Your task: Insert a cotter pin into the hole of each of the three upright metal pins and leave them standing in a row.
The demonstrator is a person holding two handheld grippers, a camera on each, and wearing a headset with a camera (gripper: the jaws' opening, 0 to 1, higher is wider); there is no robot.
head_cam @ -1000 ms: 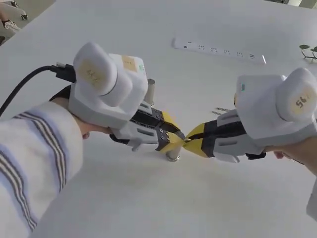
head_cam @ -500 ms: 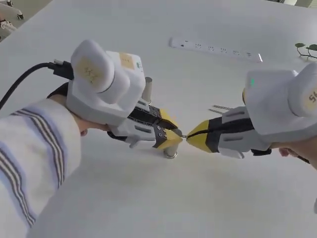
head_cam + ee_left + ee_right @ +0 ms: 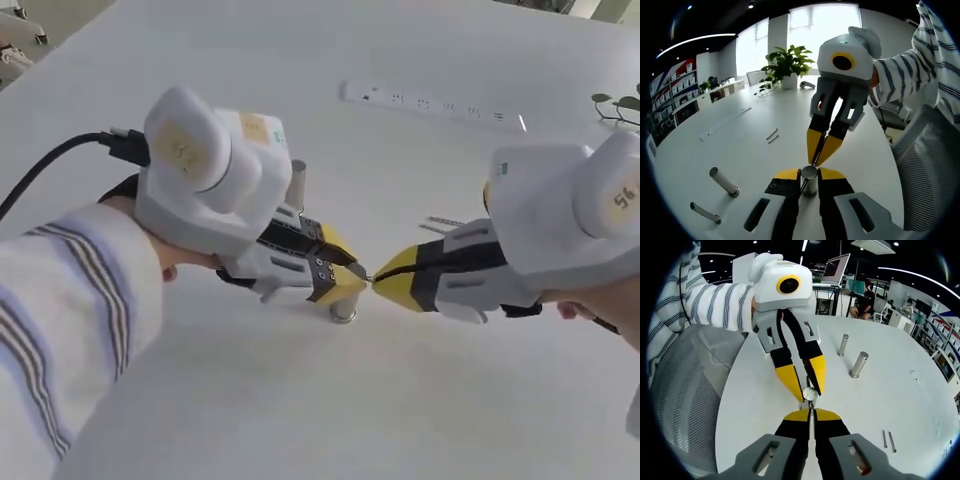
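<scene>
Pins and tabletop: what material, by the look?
Upright pins: metal, likely steel; grey satin barrel, bright reflective top face. Table: white, matte, smooth, soft shadows only; probably laminate or painted board, can't tell which.

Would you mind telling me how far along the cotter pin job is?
Done: nothing visibly finished. In hand: the left gripper clamps one metal pin while the right gripper holds a cotter pin at its top. Left: two other pins, with spare cotter pins on the table.
</scene>
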